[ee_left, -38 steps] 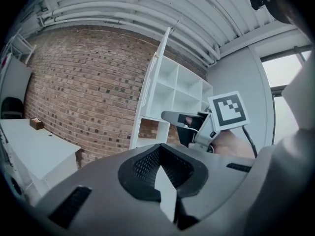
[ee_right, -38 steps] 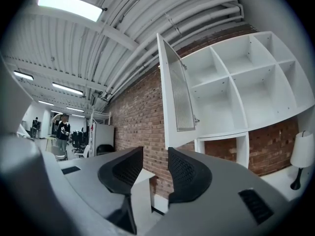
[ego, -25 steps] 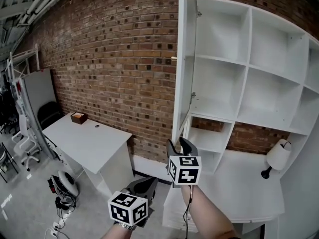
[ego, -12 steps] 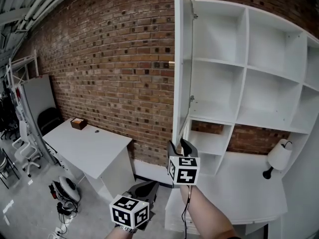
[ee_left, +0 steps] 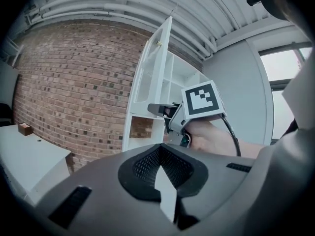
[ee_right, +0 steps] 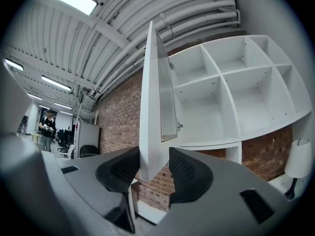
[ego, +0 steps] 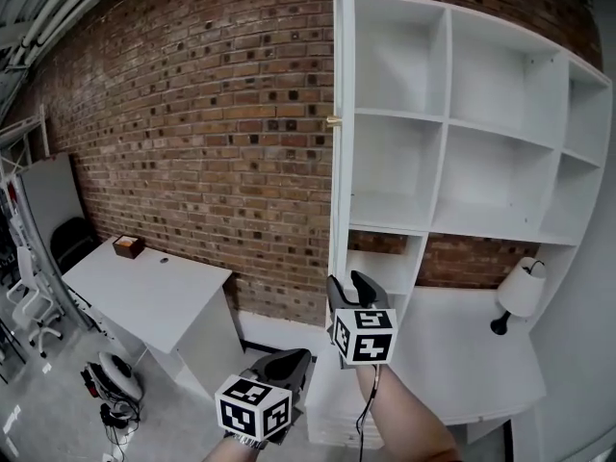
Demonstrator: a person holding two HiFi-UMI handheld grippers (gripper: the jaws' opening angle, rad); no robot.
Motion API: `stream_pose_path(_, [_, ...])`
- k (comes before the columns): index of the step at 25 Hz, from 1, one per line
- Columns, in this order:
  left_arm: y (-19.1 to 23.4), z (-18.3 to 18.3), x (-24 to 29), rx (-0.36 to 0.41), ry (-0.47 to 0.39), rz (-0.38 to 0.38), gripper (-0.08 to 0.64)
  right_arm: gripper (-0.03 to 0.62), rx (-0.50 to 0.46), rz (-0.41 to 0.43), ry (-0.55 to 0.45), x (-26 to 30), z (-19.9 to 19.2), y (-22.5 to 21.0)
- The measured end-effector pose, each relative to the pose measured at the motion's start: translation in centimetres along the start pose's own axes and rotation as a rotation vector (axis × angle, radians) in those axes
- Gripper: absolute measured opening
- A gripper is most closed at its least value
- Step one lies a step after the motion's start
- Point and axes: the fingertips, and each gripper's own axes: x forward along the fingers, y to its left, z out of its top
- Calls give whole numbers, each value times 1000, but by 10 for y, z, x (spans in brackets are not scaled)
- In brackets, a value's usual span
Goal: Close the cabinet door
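**Right gripper on the door's lower corner, swing to come**

Nearest the camera, the left gripper point(ego: 289, 359) hangs low with its jaws together and nothing between them; it has no part in the step and is best kept down and clear of the door's path.

Just beyond it, the right gripper point(ego: 348, 282) points about level at the bottom corner of the cabinet door point(ego: 339, 162). The right gripper view shows that corner standing between the pads, which appear to press on both faces, so the jaws are clamped on the panel's edge.

The door stands wide open, edge-on to the head camera, with its small knob point(ego: 334, 120) sticking out toward the brick wall point(ego: 192, 114). Behind it the cabinet point(ego: 448, 123) shows bare white compartments.

The work seems barely begun. To do it well, the hand should probably carry the corner rightward along the hinge's arc, not in a straight line, letting the wrist turn with the panel so the pads do not twist it. Near the frame it would be wise to slow down, let go and finish with a push on the outer face, since a clamped jaw could be pinched against the shelf edge.
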Motion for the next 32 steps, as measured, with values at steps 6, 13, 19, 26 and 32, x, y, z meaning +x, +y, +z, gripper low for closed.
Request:
stream_pose_path(6, [-17,-4,23,-1,13,-50,6,188,-1,-45,-5,-15,0,-40])
stream_pose_path(13, [-31,-6,48,-6,22,-91,6,91,-30,-138,-13,-23,1,-95])
stream_pose_path(19, [-44,-7,81,-11,31,-127,6,115,7,-141,-1,-18,2,-155])
stream_pose_path(26, [-50,-7,122,-16,54,-157,6,147,17,-111,8,-1,3,-209])
stream_pose_path(32, [-44,-3,152,-20,61,-155,6,166,43,-78,3,18,3,-243])
